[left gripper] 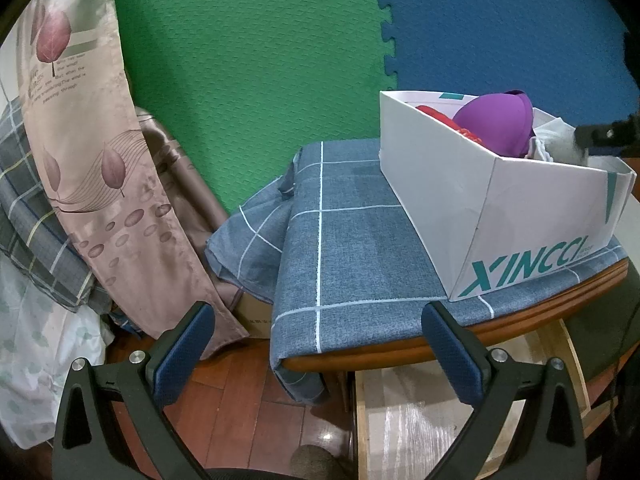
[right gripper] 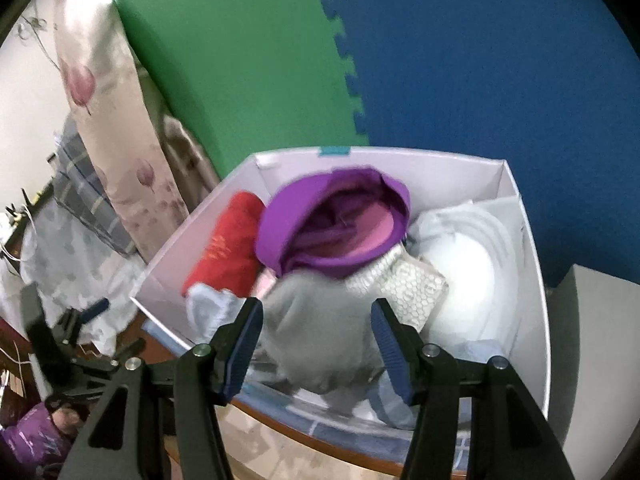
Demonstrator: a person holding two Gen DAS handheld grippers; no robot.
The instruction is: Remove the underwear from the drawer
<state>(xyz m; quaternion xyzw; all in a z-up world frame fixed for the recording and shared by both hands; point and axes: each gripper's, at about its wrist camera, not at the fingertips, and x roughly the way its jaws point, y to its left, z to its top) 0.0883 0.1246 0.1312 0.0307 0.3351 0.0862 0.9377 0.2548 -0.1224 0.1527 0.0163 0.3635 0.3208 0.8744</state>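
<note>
Now, with our right claw point(right gripper: 316, 340) spread apart above the grey underwear point(right gripper: 316, 328) at the near end of the white box point(right gripper: 532, 280), we should back straight off, left claw point(left gripper: 316, 344) idle, open

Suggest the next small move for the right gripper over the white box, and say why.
Probably lift the right gripper clear of the white box. Its jaws stand apart and press on nothing; the grey garment lies in the box among the purple bra and other pieces, seemingly already released.
</note>
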